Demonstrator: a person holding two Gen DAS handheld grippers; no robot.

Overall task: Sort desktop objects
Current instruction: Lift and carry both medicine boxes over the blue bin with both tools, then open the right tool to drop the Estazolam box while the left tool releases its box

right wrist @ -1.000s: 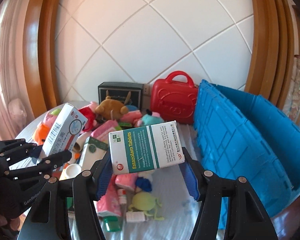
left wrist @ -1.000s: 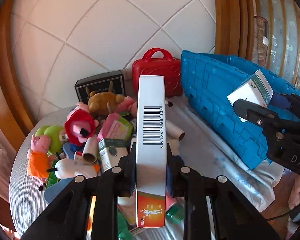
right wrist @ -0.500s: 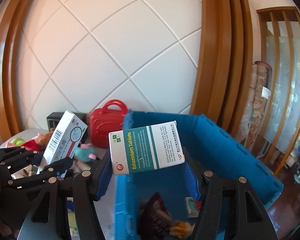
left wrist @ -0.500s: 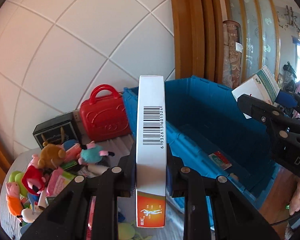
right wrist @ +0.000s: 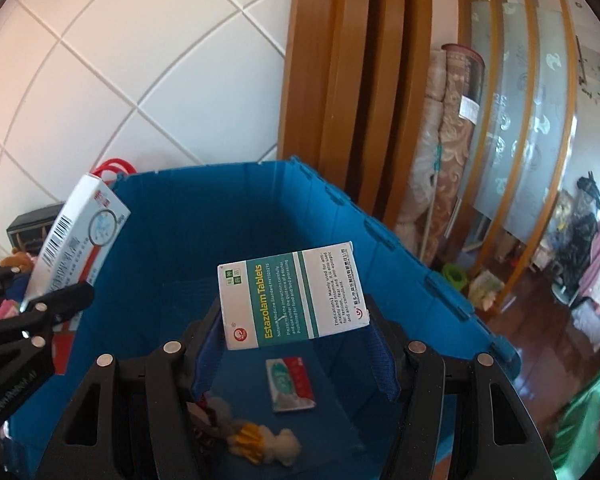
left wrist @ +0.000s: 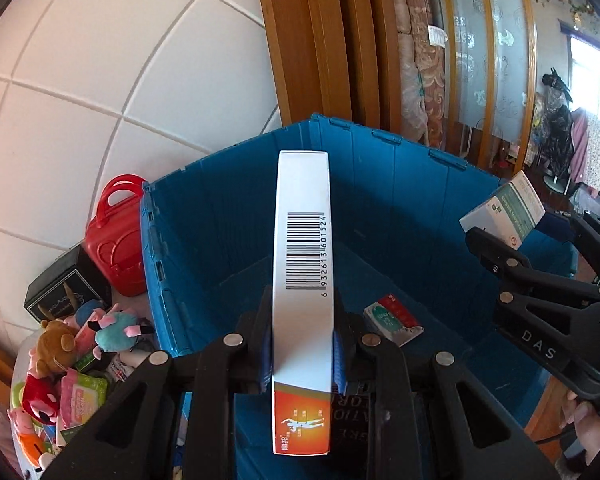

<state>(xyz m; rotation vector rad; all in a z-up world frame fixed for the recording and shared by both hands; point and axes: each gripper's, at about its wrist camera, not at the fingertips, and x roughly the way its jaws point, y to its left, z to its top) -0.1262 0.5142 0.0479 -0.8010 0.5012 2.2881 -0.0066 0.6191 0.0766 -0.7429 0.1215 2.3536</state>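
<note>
Each claw grips a box over the blue crate (left wrist: 380, 184): left claw (left wrist: 302, 344) the barcode box (left wrist: 302, 240), right claw (right wrist: 296, 344) the tablet box (right wrist: 292, 300). Lower both toward frame centre before releasing.

The left gripper (left wrist: 302, 354) points forward and downward, its jaws drawn narrow and its blue pads (left wrist: 265, 354) pressed on something slim held edge-up between them. The right gripper (right wrist: 294, 354) tilts down as well, its jaws set wider, the blue pads (right wrist: 382, 360) clamped on the ends of something broader. Part of a hand (left wrist: 586, 432) shows under the right gripper's handle.
</note>
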